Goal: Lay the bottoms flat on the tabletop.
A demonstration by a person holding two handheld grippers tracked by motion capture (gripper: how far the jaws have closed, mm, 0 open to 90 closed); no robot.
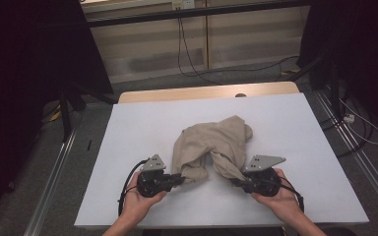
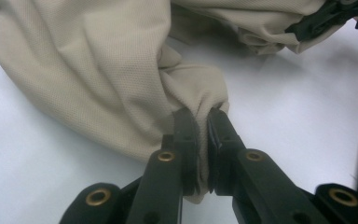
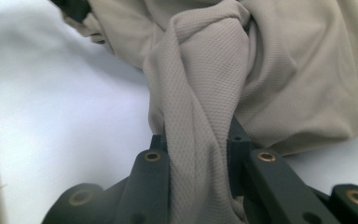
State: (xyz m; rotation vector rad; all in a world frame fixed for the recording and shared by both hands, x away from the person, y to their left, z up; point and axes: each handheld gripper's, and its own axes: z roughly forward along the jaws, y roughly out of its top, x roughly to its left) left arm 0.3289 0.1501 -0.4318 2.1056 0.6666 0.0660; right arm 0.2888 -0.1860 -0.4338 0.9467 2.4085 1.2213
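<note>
We see a crumpled beige cloth lying near the middle of the white bench, bunched into a loose heap that splits toward us into two hanging ends. Our left tongs meet the near left end, and our right tongs meet the near right end; both ends rest low against the bench top.

In the left gripper view, the left tongs are pressed together on a gathered fold of the cloth, with a thin strip of fabric caught between the two black jaws and poking out below them. Farther off, at the upper right of that view, the right tongs grip the other end.

In the right gripper view, the right tongs pinch a thick twisted rope of the cloth, which runs down between the jaws and keeps them a little apart. The fabric there shows a fine knitted weave, and the rest of the cloth spreads off to the right of that view.

Each hand holds its gripper from below, the left hand and the right hand near the front edge of the bench.
</note>
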